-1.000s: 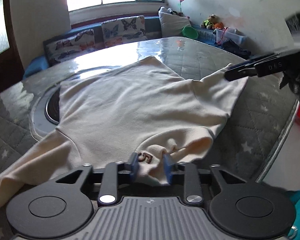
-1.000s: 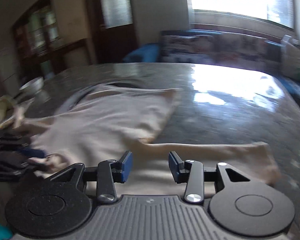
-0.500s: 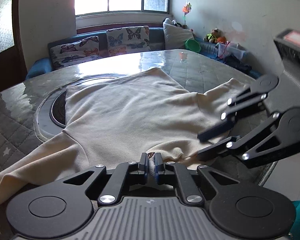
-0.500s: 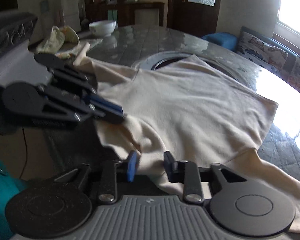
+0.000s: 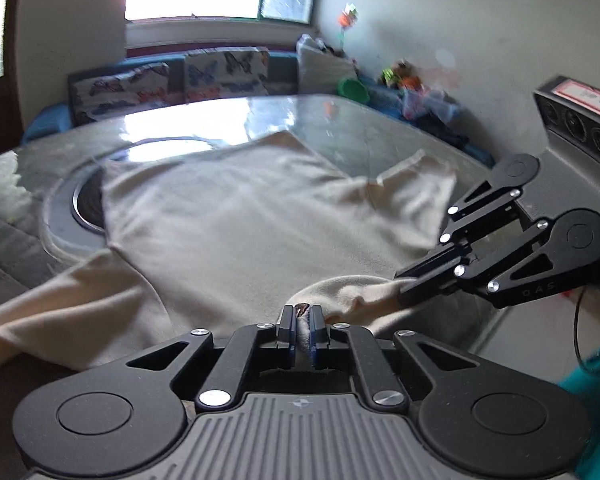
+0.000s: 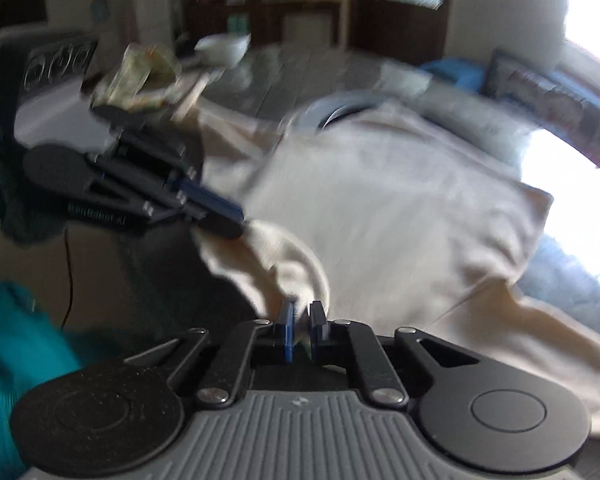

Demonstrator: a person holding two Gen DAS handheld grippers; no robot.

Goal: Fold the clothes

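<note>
From the left wrist, the left tool (image 5: pixel 301 326) is clamped on the near edge of the cream shirt (image 5: pixel 236 216) spread on the bench (image 5: pixel 340 120), ready for folding. From the right wrist, the blurred right tool (image 6: pixel 302 320), level, pinches the same edge close beside it.

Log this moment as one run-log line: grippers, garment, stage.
left hand-held gripper: shut on cream shirt collar | right hand-held gripper: shut on same near edge | shirt: spread on table | stage: both grasped, fold not yet made
</note>
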